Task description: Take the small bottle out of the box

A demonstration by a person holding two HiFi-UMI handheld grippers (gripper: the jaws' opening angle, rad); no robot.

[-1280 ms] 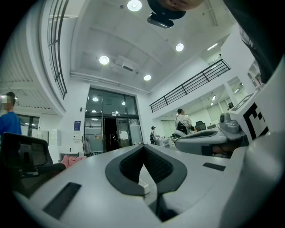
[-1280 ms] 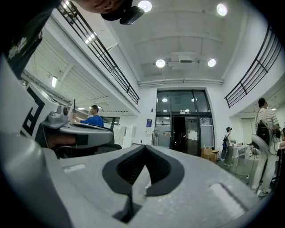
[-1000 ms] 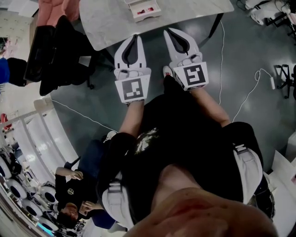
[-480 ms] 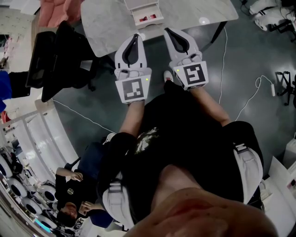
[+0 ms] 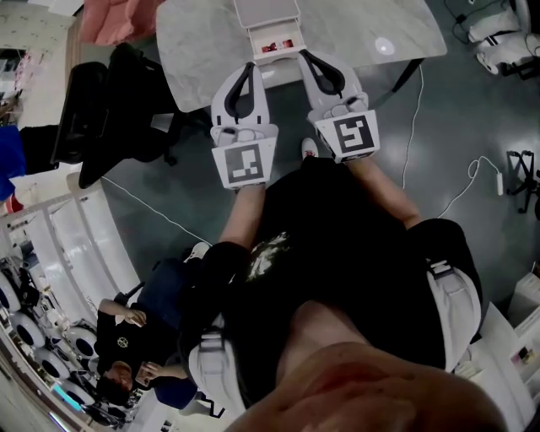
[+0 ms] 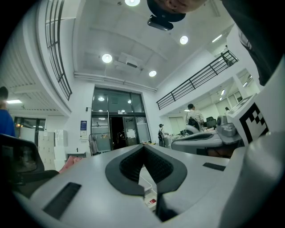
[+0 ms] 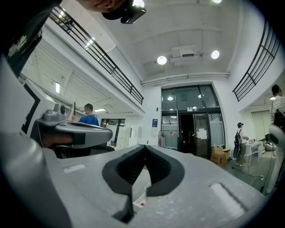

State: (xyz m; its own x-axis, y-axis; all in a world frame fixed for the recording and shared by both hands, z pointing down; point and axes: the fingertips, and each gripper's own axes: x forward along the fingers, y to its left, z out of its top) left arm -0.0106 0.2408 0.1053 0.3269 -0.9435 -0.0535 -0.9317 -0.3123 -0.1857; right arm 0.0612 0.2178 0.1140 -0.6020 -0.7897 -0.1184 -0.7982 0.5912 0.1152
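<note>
Left tongs [image 5: 248, 67] and right tongs [image 5: 304, 56] are hovering closed, empty, below the white open box [image 5: 267, 15] at top centre; its small bottle, too small to see, is likely handling light and rigid, so pinch mid-body.

no writing here can be read.

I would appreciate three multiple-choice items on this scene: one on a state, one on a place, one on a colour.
1. How do the left gripper and right gripper stand? A both open; B both shut, empty; C one open, one shut.
2. Where is the box? A in the left gripper; B on the table; C in the right gripper.
3. What colour shows inside the box? A red; B green; C blue.
Answers: 1 B, each gripper view shows jaws together with nothing between; 2 B, it rests on the table ahead of both grippers; 3 A, red patches lie in it.
</note>
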